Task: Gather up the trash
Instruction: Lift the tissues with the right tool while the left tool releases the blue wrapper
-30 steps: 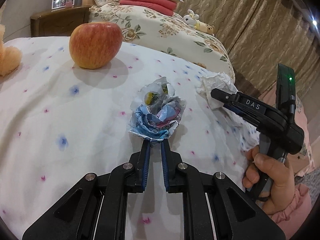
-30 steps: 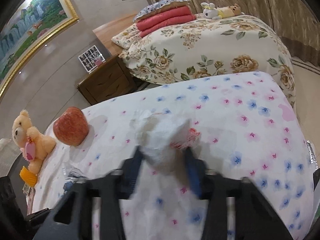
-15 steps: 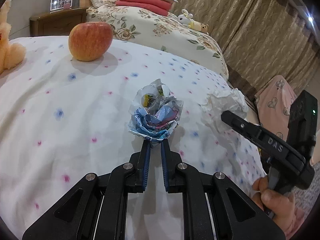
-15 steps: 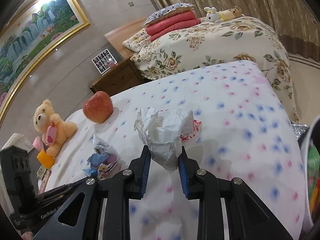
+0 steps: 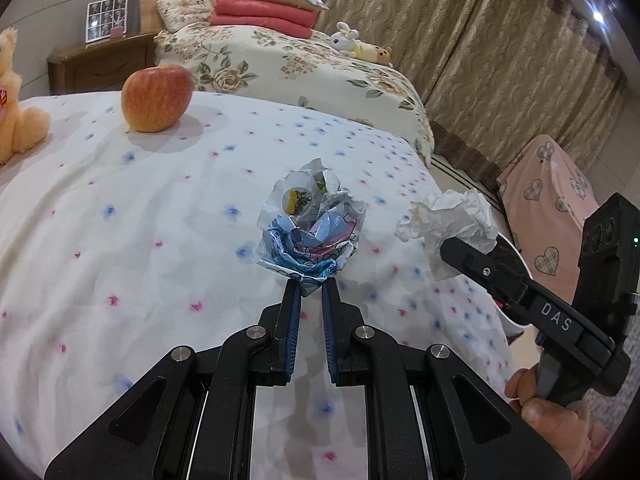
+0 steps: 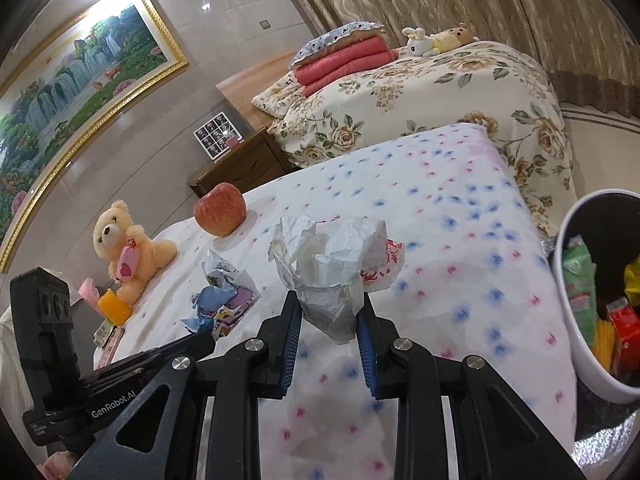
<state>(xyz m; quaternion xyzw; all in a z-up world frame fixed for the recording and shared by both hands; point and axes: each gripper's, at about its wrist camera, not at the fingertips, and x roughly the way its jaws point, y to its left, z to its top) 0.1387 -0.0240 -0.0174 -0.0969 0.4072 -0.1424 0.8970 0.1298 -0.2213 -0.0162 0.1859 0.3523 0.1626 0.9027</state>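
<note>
Between the left gripper jaws | clamped crumpled blue-and-white printed plastic wrapper, above flower-dotted white bedsheet | right gripper pinches crumpled white paper wad, white round trash bin near at right | both likely light, soft, springy; grip low on bunched folds | red apple apart
</note>
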